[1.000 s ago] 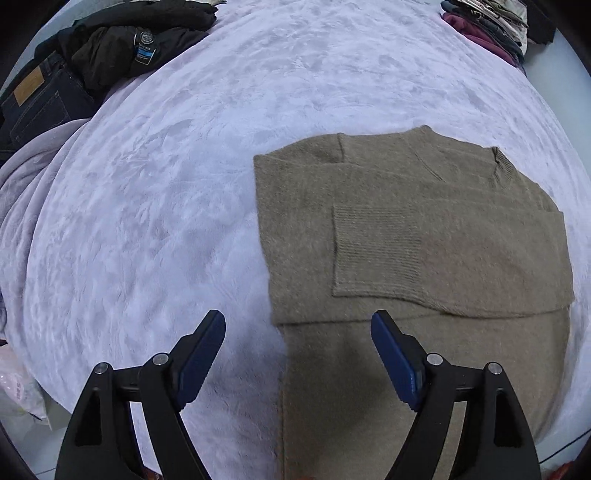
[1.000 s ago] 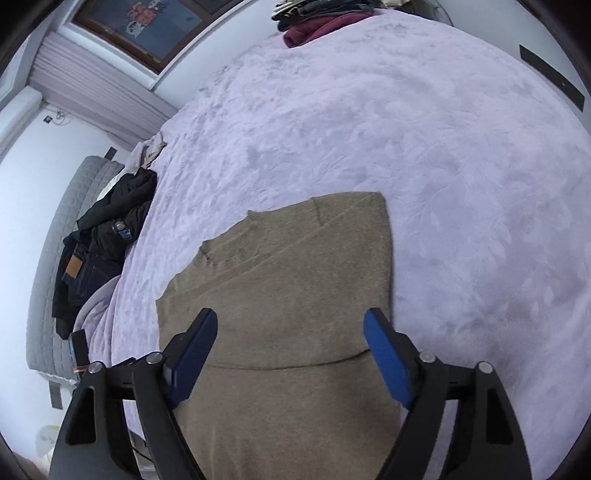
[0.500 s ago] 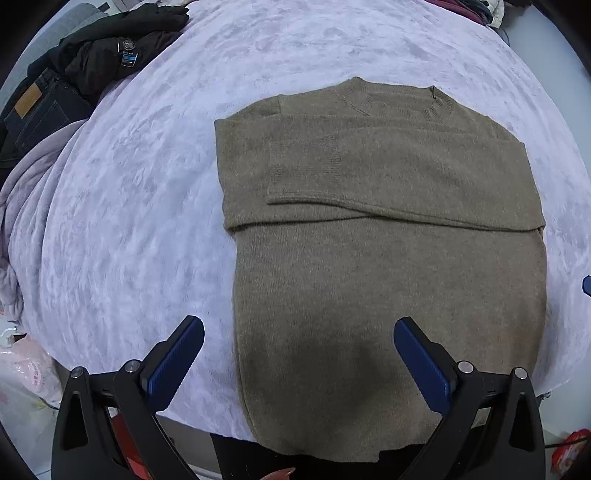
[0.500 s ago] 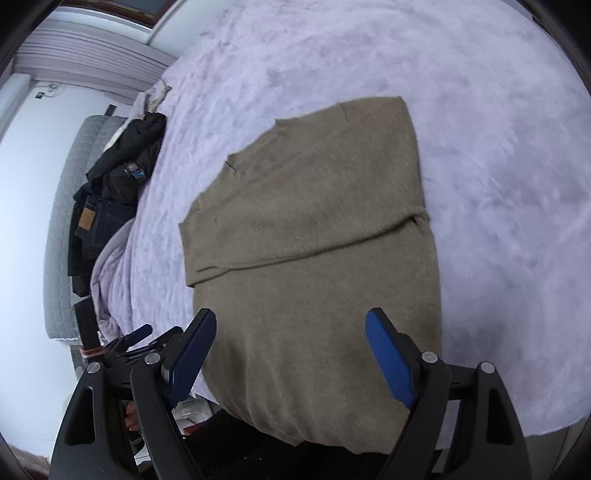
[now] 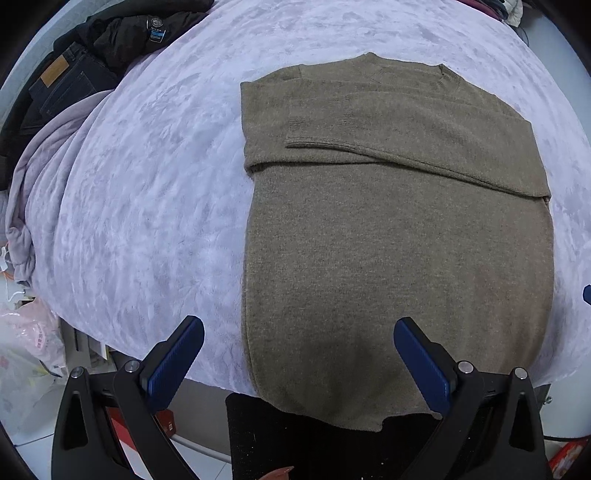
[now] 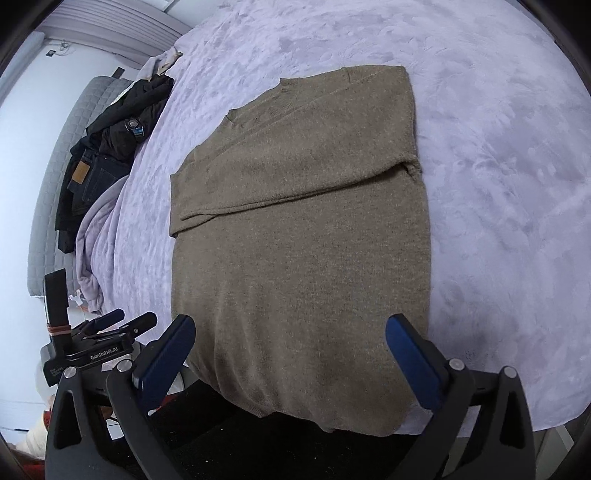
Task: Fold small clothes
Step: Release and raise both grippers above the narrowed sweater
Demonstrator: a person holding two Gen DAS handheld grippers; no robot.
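An olive-brown knit sweater lies flat on the lilac bedspread, both sleeves folded across its chest, collar at the far end. Its hem hangs slightly over the near bed edge. It also shows in the right wrist view. My left gripper is open and empty, held above the hem's left part. My right gripper is open and empty above the hem's right part. The left gripper's body shows at the lower left of the right wrist view.
A pile of dark clothes and jeans lies at the bed's far left, also in the right wrist view. A lilac blanket bunches at the left edge. Plastic bags sit on the floor. Folded clothes lie far right.
Both grippers have pulled back toward the near bed edge, from over the sweater's chest to over its hem. The whole sweater has come into view. Both stay open.
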